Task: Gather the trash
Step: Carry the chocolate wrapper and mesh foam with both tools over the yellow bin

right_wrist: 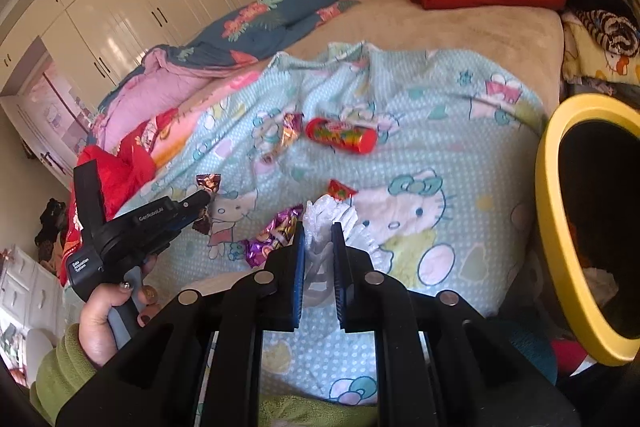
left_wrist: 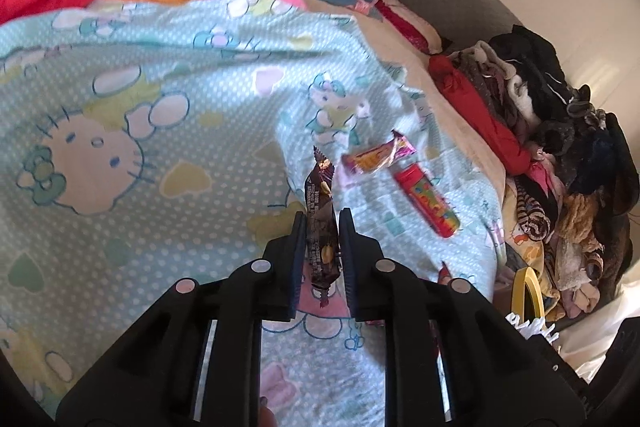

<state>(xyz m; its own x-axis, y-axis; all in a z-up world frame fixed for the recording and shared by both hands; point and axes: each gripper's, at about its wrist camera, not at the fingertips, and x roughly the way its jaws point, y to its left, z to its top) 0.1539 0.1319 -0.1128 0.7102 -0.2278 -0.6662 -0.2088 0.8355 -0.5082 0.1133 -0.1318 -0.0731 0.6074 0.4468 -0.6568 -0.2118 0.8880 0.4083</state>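
My left gripper point(left_wrist: 323, 227) is shut on a dark brown snack wrapper point(left_wrist: 318, 195), which stands upright between the pads above the light blue cartoon blanket point(left_wrist: 168, 211). The right wrist view shows the same gripper point(right_wrist: 203, 203) at the left, in a hand with a green sleeve, with the brown wrapper point(right_wrist: 208, 182) in it. My right gripper point(right_wrist: 319, 233) is shut on a white crinkled plastic piece point(right_wrist: 342, 214). On the blanket lie a purple wrapper point(right_wrist: 272, 233), a small red wrapper point(right_wrist: 340, 190), a red tube point(right_wrist: 340, 134) and a pink-orange wrapper point(right_wrist: 290, 129).
A dark bin with a yellow rim point(right_wrist: 546, 195) stands at the bed's right side. Piled clothes point(left_wrist: 560, 147) run along the far right edge of the bed. Rumpled quilts point(right_wrist: 240, 35) lie at the back left, with white wardrobes point(right_wrist: 120, 7) behind.
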